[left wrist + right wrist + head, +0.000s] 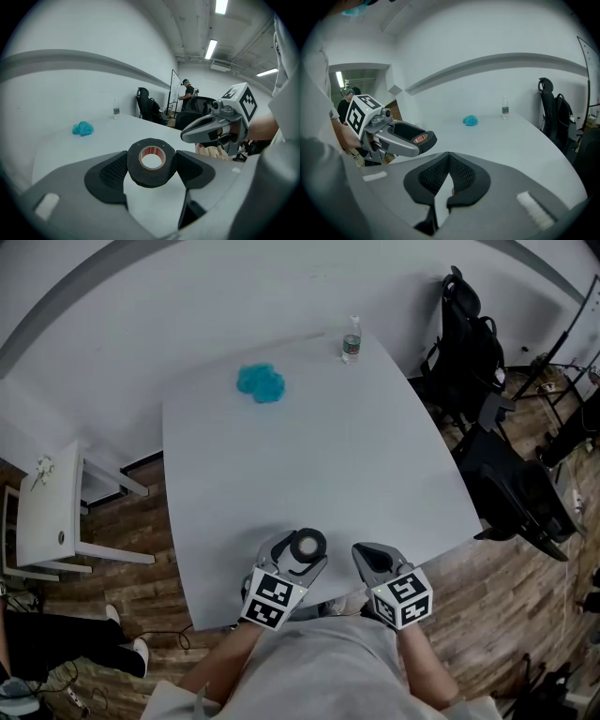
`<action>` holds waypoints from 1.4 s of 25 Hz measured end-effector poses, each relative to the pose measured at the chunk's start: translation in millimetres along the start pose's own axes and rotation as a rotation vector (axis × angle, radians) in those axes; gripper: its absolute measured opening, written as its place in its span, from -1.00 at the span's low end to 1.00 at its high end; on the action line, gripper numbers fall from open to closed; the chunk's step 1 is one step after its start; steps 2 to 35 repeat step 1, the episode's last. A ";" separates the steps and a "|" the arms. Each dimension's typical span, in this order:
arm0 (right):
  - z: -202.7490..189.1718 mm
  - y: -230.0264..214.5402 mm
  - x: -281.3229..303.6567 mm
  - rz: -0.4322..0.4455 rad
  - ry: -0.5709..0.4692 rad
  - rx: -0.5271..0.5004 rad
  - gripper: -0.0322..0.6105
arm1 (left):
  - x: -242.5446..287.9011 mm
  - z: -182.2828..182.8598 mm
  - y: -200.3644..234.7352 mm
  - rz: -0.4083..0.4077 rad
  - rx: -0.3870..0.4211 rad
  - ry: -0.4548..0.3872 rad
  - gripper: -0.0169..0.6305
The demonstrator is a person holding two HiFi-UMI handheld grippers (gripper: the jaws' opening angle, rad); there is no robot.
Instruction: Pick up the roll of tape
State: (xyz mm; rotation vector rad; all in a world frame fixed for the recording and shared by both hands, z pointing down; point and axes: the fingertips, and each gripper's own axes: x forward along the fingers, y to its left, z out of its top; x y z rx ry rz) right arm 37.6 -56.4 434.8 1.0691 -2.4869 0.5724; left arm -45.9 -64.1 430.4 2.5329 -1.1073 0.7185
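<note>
A black roll of tape (151, 161) with a red-printed core sits between the pads of my left gripper (151, 165), which press on its two sides. In the head view the roll of tape (307, 545) and the left gripper (302, 551) hang over the near edge of the white table (309, 456). My right gripper (368, 559) is just to the right of it, a little apart. Its jaws meet at the tips, and the right gripper (449, 158) holds nothing. The left gripper (423, 139) with the tape (420, 138) shows at the left of the right gripper view.
A crumpled blue cloth (261, 382) and a small water bottle (352, 338) lie at the table's far side. Black chairs (469, 334) stand to the right, and a white side table (47, 512) to the left. A person (186, 89) stands far off by a board.
</note>
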 end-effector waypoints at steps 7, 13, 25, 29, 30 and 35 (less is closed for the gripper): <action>-0.8 -0.4 -0.1 -0.001 0.001 0.002 -0.89 | 0.4 -0.4 -0.2 0.000 -0.002 0.000 0.12; -0.8 -0.4 -0.1 -0.001 0.001 0.002 -0.89 | 0.4 -0.4 -0.2 0.000 -0.002 0.000 0.12; -0.8 -0.4 -0.1 -0.001 0.001 0.002 -0.89 | 0.4 -0.4 -0.2 0.000 -0.002 0.000 0.12; -0.8 -0.4 -0.1 -0.001 0.001 0.002 -0.89 | 0.4 -0.4 -0.2 0.000 -0.002 0.000 0.12; -0.8 -0.4 -0.1 -0.001 0.001 0.002 -0.89 | 0.4 -0.4 -0.2 0.000 -0.002 0.000 0.12; -0.8 -0.4 -0.1 -0.001 0.001 0.002 -0.89 | 0.4 -0.4 -0.2 0.000 -0.002 0.000 0.12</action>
